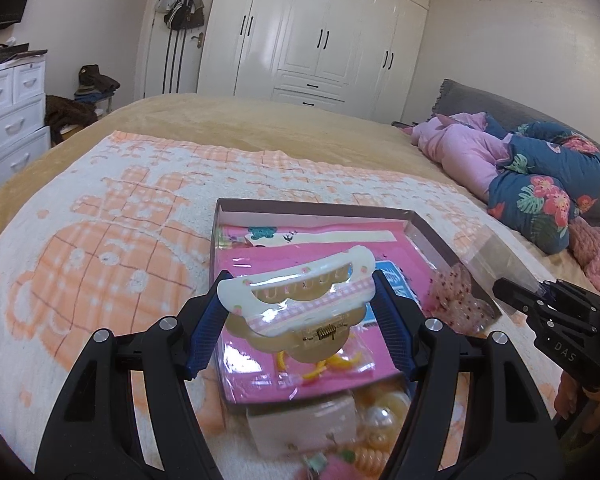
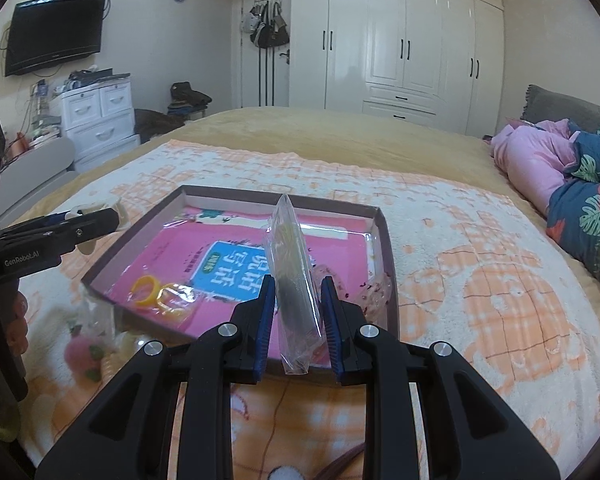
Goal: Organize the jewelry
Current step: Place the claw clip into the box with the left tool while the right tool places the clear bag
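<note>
**Both grippers loaded above the box**

While the shallow box lies on the towel just ahead of both tools, each one carries something meant for it. The left gripper has its blue pads closed on the two ends of a cream hair claw, held flat and crosswise, probably so it can be lowered without tipping. It hangs over the near part of the box, above the pink card lining the bottom.

The right gripper is nearly closed on a clear plastic bag, which stands on edge between the pads. Something dark sits inside; what it is I cannot tell through the plastic. That bag is poised over the near rim of the box, likely next to go in.

Yellow rings already rest inside, to the left of the right gripper. A few loose items, a pearl-like bead among them, remain outside, below the left gripper.
</note>
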Tool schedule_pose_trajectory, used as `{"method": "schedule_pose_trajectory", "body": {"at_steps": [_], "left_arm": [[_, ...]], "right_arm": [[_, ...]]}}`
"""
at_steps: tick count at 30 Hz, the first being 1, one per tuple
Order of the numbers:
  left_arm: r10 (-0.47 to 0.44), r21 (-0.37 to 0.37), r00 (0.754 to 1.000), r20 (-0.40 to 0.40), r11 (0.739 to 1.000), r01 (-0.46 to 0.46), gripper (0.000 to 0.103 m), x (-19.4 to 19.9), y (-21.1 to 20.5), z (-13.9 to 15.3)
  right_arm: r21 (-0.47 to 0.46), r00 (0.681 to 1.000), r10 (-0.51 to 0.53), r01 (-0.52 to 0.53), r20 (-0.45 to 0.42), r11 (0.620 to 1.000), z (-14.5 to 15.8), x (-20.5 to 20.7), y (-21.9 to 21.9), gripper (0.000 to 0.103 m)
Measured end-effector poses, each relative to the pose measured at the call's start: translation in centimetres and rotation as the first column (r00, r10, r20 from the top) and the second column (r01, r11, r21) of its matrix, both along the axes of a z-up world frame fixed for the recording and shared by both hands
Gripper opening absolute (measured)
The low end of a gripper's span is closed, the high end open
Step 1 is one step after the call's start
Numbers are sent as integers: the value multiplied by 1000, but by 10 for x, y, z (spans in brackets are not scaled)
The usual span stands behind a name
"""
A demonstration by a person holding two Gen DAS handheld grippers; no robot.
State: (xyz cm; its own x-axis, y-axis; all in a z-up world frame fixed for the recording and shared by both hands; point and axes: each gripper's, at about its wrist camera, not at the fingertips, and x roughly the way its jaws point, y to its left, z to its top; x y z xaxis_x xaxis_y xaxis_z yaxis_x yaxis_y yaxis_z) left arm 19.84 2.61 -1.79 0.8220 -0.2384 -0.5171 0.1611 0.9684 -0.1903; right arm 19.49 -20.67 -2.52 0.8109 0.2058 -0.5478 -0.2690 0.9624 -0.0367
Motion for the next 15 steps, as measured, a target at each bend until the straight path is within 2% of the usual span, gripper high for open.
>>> {"method": "schedule_pose_trajectory", "body": {"at_steps": [7, 15], "left_arm": [[-1, -4, 1000, -28, 1000, 1, 60, 16, -1, -8], [-12, -13, 998, -53, 1000, 11, 60, 23, 2, -20]], "right_arm": [[-20, 999, -43, 43, -28, 999, -7, 22, 8, 23], [-11, 992, -33, 31, -124, 999, -20, 47, 28, 23]]}}
